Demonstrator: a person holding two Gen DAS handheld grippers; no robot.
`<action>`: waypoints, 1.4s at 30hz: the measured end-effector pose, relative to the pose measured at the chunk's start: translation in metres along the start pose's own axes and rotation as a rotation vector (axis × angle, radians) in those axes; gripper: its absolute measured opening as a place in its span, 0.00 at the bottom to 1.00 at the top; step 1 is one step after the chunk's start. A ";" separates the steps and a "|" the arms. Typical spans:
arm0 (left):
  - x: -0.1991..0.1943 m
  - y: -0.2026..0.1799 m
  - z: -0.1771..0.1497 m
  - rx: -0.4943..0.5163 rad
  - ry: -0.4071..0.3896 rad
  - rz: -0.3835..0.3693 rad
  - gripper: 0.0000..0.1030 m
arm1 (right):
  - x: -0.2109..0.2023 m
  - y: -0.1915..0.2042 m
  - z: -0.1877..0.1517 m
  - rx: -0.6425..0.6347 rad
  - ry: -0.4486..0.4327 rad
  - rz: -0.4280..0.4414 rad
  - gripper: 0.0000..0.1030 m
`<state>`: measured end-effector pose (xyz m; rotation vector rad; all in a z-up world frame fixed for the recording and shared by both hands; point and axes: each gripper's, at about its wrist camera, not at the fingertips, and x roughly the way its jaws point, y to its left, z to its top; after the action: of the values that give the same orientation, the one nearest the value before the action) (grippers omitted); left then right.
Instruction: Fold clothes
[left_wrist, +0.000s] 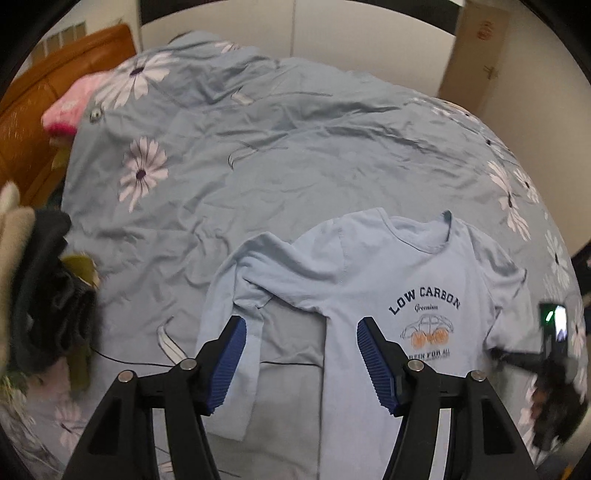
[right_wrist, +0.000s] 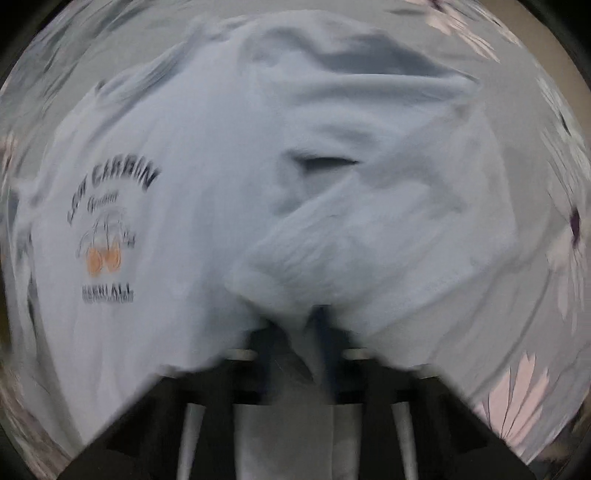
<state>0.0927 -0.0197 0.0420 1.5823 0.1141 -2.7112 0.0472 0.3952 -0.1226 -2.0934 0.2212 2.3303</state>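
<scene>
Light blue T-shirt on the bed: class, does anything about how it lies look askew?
Yes. The T-shirt isn't flat: its left sleeve hangs bent downward, and fabric bunches at the shut right gripper. The left gripper hovers open.

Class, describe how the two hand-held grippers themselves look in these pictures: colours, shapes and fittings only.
The left gripper has black angular arms with silver round pivot bolts and ribbed blue pads on its fingers. The right gripper shows blurred black framing with pale rods; its fingertips are buried in cloth.
</scene>
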 end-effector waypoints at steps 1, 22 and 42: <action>-0.006 0.000 -0.001 0.011 -0.005 0.006 0.64 | -0.009 -0.009 0.001 0.048 -0.011 0.042 0.04; -0.015 -0.010 -0.002 -0.356 0.062 0.208 0.64 | -0.111 -0.338 0.105 0.440 -0.263 -0.012 0.03; 0.078 0.131 -0.146 -0.686 0.307 0.195 0.63 | -0.154 -0.209 0.033 0.321 -0.294 -0.083 0.35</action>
<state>0.1866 -0.1381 -0.1054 1.6344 0.7489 -1.9411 0.0513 0.6199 0.0118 -1.5673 0.4584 2.3298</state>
